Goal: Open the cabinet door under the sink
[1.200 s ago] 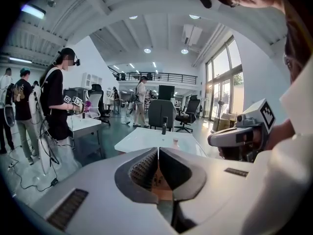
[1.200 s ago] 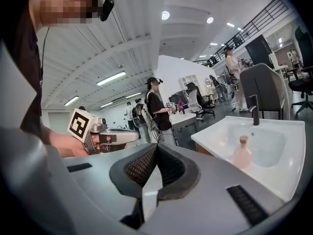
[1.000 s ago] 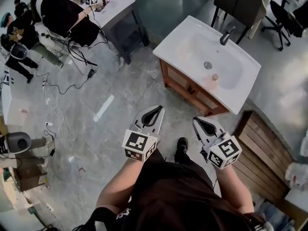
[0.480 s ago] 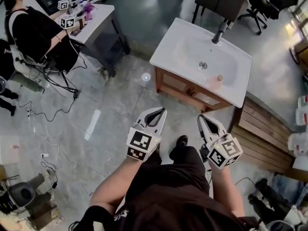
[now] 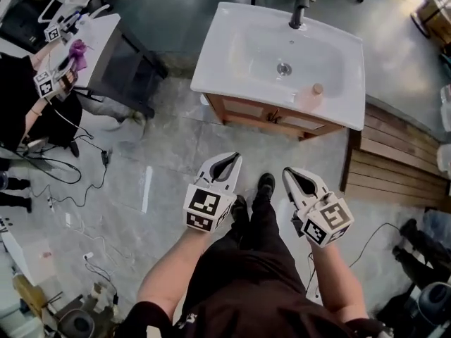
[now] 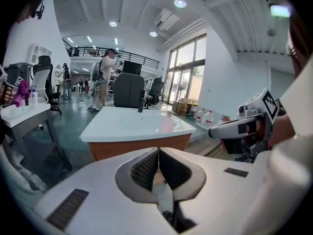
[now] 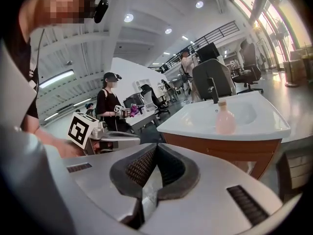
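The left gripper [image 5: 233,158] and the right gripper [image 5: 287,172] are held side by side at waist height, near each other but not touching. Both point ahead toward the sink [image 5: 232,55]. Each gripper's own view shows its ridged pads pressed together with nothing between them, so both are closed and empty.

The wooden cabinet [image 5: 257,109] stands straight ahead of both grippers and well apart from them. The sink's white rim overhangs its front edge. The cabinet door [image 5: 299,122] sits under that rim, ahead and slightly right of the right gripper. It looks flush with the frame, so it appears closed. A pink bottle [image 5: 310,97] stands on the sink's near right edge, just above that door. The faucet [image 5: 299,9] is at the far rim.

A stretch of bare grey floor [image 5: 211,136] lies between the gripper tips and the cabinet front. The person's shoe [image 5: 266,183] is on it, between the two grippers.

Right of the right gripper, a slatted wooden platform [image 5: 394,164] starts beside the cabinet's right end. A thin cable [image 5: 372,232] runs across the floor there. Left of the left gripper the floor is wide, with loose cords [image 5: 67,210] farther out and a desk [image 5: 106,37] ahead on the left.
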`<action>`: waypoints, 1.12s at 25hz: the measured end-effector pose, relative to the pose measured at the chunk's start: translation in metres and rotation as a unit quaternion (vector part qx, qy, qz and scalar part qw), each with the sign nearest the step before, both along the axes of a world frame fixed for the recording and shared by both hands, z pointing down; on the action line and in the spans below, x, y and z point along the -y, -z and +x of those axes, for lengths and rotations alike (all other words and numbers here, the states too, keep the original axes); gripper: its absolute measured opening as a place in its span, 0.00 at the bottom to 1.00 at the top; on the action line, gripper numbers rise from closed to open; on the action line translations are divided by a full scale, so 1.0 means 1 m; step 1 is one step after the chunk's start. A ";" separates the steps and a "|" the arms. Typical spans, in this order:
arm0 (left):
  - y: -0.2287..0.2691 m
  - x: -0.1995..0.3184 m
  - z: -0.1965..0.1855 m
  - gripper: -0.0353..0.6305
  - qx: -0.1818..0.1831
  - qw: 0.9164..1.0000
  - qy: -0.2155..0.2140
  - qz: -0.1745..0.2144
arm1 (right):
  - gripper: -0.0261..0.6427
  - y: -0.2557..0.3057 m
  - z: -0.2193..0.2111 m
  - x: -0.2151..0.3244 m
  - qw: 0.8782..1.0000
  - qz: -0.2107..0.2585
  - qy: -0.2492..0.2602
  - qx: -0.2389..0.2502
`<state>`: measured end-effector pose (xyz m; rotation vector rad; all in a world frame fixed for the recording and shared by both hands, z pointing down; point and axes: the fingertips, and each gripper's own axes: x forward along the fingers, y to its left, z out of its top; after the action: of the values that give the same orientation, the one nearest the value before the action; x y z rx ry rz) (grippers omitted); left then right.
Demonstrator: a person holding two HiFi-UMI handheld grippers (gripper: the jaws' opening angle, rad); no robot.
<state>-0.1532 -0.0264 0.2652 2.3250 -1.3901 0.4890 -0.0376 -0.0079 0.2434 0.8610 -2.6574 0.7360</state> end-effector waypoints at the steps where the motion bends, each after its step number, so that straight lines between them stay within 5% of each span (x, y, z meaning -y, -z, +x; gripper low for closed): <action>1: -0.012 0.006 0.004 0.08 0.000 1.000 -0.006 -0.005 | 0.06 -0.010 0.001 0.003 1.000 -0.003 -0.003 -0.001; 13: -0.141 0.097 0.055 0.08 -0.005 0.998 -0.039 -0.041 | 0.06 -0.128 0.033 0.080 0.998 -0.025 -0.064 0.010; 25: -0.243 0.136 0.072 0.08 -0.005 0.997 -0.050 -0.057 | 0.06 -0.197 0.024 0.081 0.998 -0.016 -0.059 -0.001; 28: -0.261 0.139 0.079 0.19 -0.006 0.996 -0.058 -0.063 | 0.06 -0.200 0.025 0.079 0.998 -0.007 -0.068 0.009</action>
<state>-0.0742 -0.1656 0.5260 2.3112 -1.1882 0.5788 -0.0126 -0.0872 0.4432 1.0451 -2.6259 0.7964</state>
